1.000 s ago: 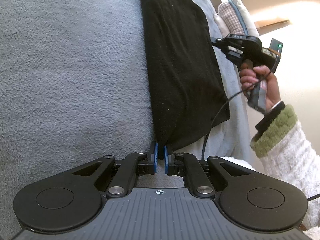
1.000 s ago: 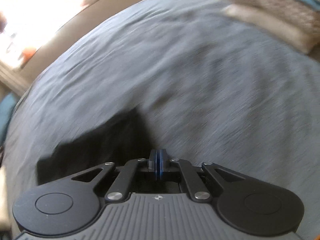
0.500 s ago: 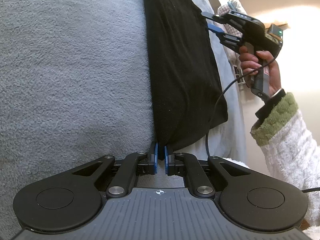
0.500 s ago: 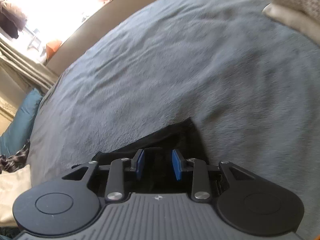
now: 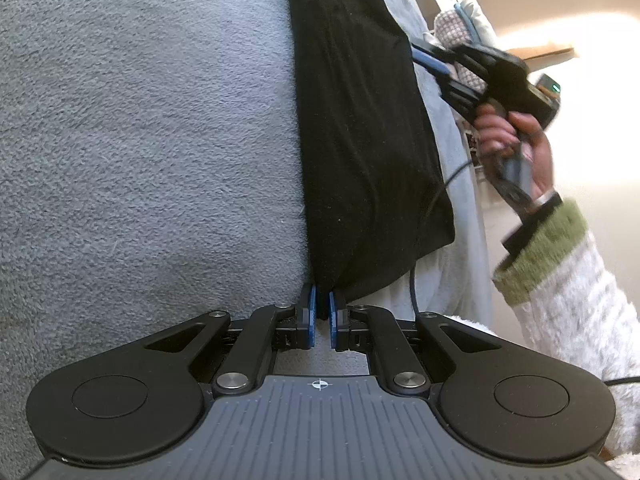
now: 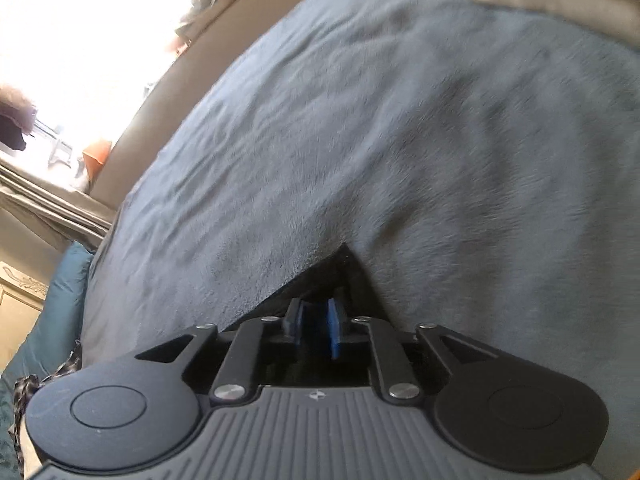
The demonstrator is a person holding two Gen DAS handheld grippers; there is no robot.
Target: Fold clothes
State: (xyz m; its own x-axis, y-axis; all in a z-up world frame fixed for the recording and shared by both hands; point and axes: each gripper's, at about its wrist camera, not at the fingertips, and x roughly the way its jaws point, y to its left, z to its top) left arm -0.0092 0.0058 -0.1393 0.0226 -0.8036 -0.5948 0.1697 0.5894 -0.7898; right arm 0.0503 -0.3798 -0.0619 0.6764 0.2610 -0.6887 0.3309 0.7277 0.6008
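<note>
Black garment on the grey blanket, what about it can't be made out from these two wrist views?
- Its far end: cut off by the top edge of the left wrist view, so the black garment can't be identified by type.
- The right gripper in its own view: only a motion-blurred corner of the garment shows; the gripper body hides the rest, so contact is unclear.
- The pinched corner: hidden between the left gripper pads.
- The grey blanket underneath: covered.

Both wrist views close, angled down; share black garment point(image 5: 360, 140) on grey blanket point(image 5: 140, 120).
</note>
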